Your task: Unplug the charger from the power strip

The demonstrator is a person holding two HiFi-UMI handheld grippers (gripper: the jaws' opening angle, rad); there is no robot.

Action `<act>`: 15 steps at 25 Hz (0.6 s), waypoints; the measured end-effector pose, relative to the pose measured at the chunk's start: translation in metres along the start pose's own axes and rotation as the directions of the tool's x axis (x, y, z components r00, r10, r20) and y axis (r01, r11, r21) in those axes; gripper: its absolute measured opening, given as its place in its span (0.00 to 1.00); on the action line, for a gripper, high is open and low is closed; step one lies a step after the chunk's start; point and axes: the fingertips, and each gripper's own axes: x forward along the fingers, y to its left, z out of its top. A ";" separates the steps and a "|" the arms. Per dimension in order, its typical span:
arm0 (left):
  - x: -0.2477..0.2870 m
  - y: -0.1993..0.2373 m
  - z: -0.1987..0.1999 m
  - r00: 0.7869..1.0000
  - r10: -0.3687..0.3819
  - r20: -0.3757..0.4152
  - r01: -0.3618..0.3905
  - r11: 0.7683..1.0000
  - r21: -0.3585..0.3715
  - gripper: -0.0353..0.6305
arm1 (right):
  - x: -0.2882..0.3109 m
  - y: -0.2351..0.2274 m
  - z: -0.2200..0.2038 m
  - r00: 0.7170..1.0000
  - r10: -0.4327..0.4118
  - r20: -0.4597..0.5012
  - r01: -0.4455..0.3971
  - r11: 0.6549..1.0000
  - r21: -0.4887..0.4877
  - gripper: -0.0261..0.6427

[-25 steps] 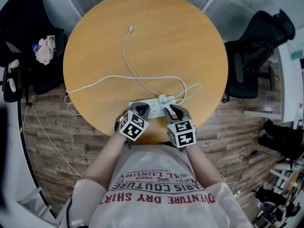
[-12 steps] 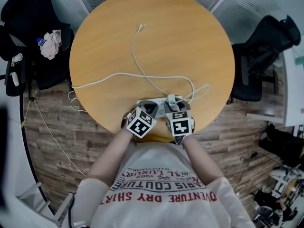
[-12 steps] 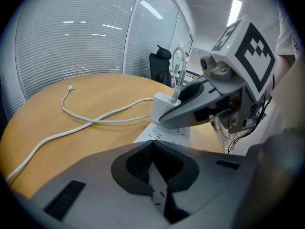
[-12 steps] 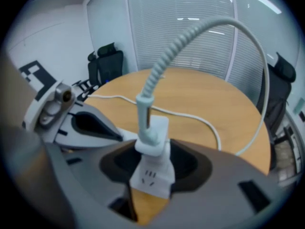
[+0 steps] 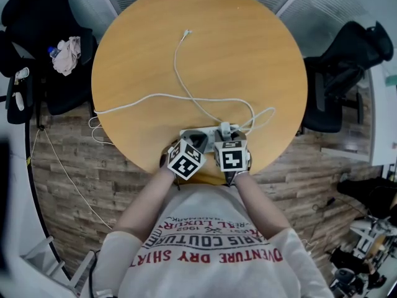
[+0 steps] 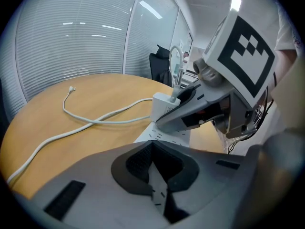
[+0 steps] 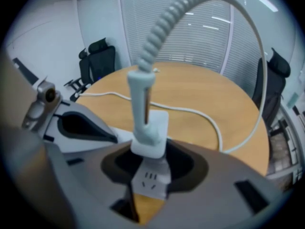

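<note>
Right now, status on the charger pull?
Left gripper shut on power strip. Right gripper shut on charger, plugged in. Cable loops loose over table; nothing blocks the pull.

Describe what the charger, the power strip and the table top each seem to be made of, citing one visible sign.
The charger: probably moulded plastic, smooth white, with rounded edges. The power strip: likely the same white plastic, matte, with cut socket slots. The table top: wood or wood-look laminate; light brown, too blurred to show grain.
</note>
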 end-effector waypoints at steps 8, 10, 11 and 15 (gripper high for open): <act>0.001 -0.001 -0.002 1.000 0.024 0.009 -0.025 0.999 0.031 0.10 | -0.007 -0.001 -0.004 0.999 -0.035 -0.020 0.036 0.999 0.040 0.28; 0.001 -0.001 -0.002 1.000 0.019 0.007 -0.019 0.999 0.031 0.10 | -0.010 -0.002 -0.007 0.999 -0.031 -0.022 0.033 0.997 0.067 0.28; 0.001 -0.001 -0.002 1.000 0.016 0.006 -0.016 0.999 0.034 0.10 | -0.012 -0.003 -0.006 0.999 -0.027 -0.022 0.028 0.997 0.078 0.28; 0.001 0.000 -0.002 1.000 0.014 0.001 -0.014 0.999 0.034 0.10 | -0.025 -0.003 0.009 0.998 -0.036 0.047 0.035 0.999 0.032 0.27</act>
